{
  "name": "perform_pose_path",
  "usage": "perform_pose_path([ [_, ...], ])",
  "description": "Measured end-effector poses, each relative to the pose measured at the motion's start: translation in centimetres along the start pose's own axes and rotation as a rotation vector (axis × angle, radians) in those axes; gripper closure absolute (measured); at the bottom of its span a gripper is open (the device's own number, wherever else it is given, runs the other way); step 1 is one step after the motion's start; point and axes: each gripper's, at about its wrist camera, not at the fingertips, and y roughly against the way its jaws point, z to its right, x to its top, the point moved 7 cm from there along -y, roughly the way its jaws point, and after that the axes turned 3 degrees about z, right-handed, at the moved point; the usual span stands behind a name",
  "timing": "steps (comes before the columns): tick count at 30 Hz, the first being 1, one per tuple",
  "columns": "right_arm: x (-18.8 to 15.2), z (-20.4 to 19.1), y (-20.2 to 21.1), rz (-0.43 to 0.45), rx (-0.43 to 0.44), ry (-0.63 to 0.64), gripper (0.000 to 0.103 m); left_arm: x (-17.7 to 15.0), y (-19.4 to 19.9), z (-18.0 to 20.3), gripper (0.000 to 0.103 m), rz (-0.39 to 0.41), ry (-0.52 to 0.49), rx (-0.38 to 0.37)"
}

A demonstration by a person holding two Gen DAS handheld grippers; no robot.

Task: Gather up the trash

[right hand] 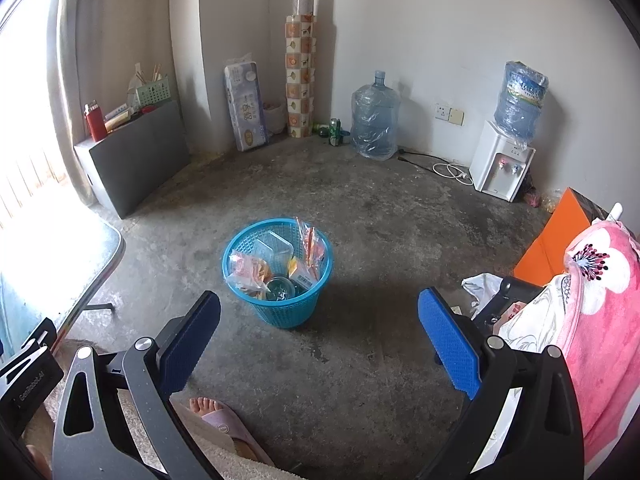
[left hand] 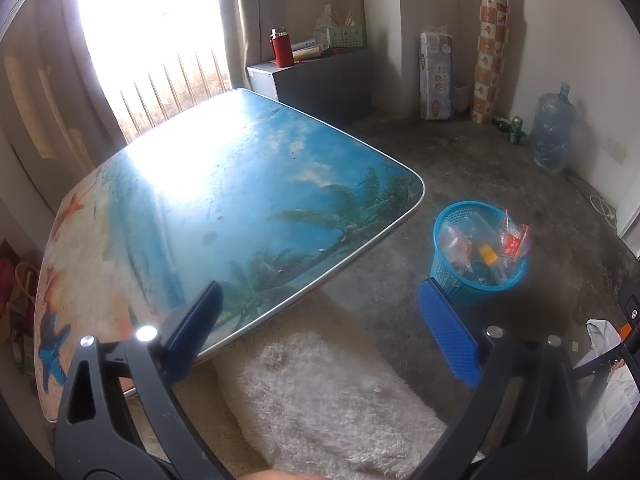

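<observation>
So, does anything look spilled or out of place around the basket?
Nothing spilled. The blue basket stands upright on the floor, trash inside; one wrapper pokes above its rim. Both tools, left and right, are open and empty.

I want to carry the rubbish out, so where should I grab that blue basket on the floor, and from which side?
Take the blue basket by its rim, from above, one finger inside the wall and one outside. It stands upright on the floor, and its mouth is too wide to span. The near rim looks best: the wrappers stick up at the far right side. Both the left gripper and right gripper are open and empty.
</observation>
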Motion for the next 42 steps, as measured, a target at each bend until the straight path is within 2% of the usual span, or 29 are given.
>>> perform_pose_path([
  [42,-0.60,-0.36,-0.63,-0.026,0.003,0.014,0.007,-0.29,-0.40,0.04,0.009,-0.021,-0.006,-0.025],
])
